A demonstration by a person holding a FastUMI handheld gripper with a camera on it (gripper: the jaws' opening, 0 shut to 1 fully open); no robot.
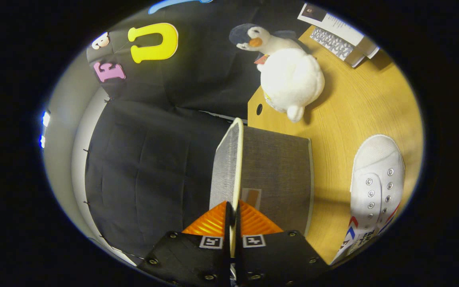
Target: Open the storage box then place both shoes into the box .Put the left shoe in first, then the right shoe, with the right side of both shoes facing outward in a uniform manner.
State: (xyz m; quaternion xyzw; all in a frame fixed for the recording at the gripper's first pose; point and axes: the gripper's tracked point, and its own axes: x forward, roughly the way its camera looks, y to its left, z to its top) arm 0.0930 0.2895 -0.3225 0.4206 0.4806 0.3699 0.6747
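Observation:
My gripper (pixel 232 207) is shut on the thin pale-edged lid (pixel 229 167) of the grey fabric storage box (pixel 277 175). The lid runs edge-on straight ahead from between the fingers and is swung up off the box. The view is rolled on its side, so the wooden table (pixel 357 115) stands to the right of the box. A white canvas shoe (pixel 377 179) with metal eyelets and red and blue stripes lies on the table beyond the box, to the right of the fingers. The inside of the box is hidden behind the lid.
A white plush penguin (pixel 289 75) with a dark head sits on the table past the box. A stack of booklets (pixel 341 36) lies at the table's far corner. Black cloth (pixel 150 159) hangs to the left of the lid.

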